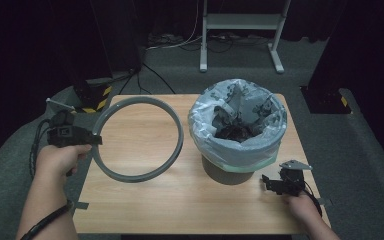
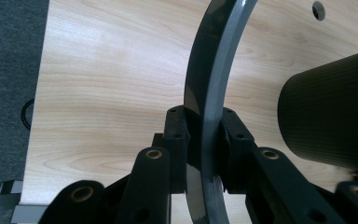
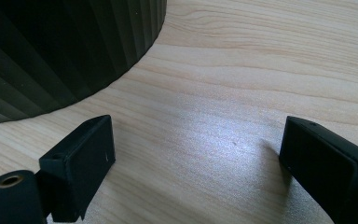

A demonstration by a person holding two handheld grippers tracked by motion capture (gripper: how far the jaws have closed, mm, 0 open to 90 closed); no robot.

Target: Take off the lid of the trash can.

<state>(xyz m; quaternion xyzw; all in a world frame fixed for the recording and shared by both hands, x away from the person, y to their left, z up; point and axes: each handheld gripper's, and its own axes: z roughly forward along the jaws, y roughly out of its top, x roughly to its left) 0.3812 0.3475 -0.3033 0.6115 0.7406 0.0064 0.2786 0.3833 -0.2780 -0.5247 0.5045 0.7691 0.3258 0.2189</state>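
The grey ring (image 1: 139,138) is pinched in my left gripper (image 1: 96,138) at its left edge, the two pads closed tight on the band from either side, and it hangs tilted over the left half of the wooden table (image 1: 180,205), its far rim raised and its near rim low toward the tabletop, just beside the bin. My right gripper (image 1: 269,183) sits low on the table at the front right, near the foot of the dark ribbed bin (image 1: 227,172) with its pale bag liner (image 1: 240,137), jaws spread wide with only bare wood between them.
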